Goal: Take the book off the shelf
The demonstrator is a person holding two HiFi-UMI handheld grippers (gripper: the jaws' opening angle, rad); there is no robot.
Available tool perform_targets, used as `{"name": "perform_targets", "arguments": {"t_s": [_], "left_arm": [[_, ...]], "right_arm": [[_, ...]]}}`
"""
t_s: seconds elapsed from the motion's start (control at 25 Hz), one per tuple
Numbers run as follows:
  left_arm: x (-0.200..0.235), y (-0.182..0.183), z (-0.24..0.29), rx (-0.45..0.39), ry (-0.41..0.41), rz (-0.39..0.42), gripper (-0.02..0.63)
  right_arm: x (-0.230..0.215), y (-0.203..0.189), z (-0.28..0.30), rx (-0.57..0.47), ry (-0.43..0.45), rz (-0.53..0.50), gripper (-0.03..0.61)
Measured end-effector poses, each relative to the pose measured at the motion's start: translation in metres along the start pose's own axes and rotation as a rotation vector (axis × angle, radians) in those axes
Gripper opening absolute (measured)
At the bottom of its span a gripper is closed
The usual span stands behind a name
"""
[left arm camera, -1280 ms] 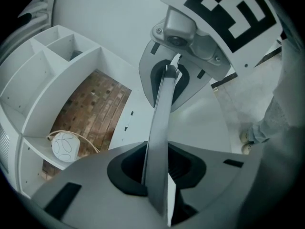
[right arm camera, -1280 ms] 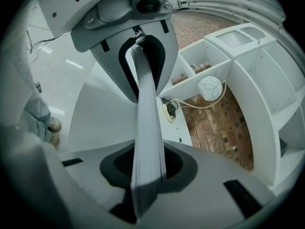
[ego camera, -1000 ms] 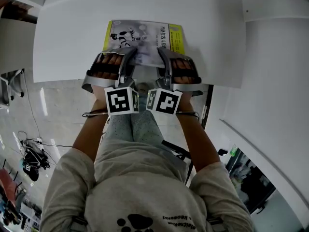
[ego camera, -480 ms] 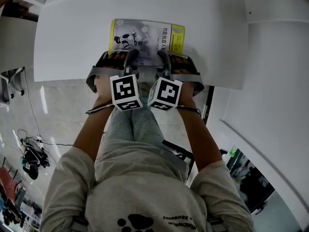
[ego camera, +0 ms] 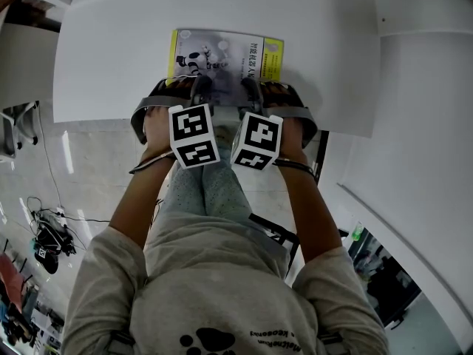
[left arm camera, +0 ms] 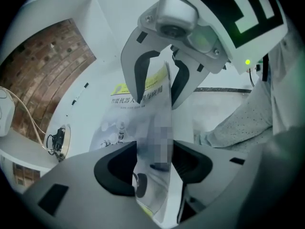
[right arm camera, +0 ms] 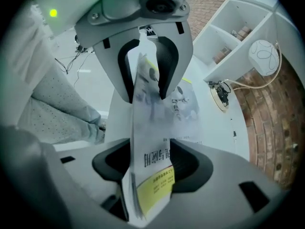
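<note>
**Book flat on table, jaws easing apart**

White tabletop [ego camera: 103,50]. The grey-and-white paperback book with yellow edge strips [ego camera: 222,54] lies flat on it. My left gripper [ego camera: 201,89] and right gripper [ego camera: 250,89] straddle its near edge, side by side. Both pairs of jaws are opening, pads clear of the covers.

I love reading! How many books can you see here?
1. The book lies on the white table, near its front edge. Small things on the wall shelf are too small to tell.
</note>
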State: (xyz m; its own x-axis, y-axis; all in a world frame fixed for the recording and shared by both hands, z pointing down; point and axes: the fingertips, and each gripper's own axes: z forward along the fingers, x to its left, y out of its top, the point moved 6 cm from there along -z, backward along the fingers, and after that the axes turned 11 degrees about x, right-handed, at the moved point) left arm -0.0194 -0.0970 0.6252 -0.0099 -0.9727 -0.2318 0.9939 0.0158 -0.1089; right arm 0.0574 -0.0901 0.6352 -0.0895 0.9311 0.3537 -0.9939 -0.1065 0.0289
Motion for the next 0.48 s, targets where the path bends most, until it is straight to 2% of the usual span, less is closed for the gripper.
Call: {"name": "perform_targets", "arguments": {"t_s": [0.2, 0.48], "left_arm": [[-0.006, 0.000, -0.004, 0.003, -0.046, 0.005, 0.215], [-0.008, 0.000, -0.012, -0.015, -0.111, -0.014, 0.215]], "right_arm": [[0.009, 0.001, -0.004, -0.014, 0.069, -0.003, 0.244], [0.011, 0.005, -0.011, -0.031, 0.097, -0.002, 0.244]]}}
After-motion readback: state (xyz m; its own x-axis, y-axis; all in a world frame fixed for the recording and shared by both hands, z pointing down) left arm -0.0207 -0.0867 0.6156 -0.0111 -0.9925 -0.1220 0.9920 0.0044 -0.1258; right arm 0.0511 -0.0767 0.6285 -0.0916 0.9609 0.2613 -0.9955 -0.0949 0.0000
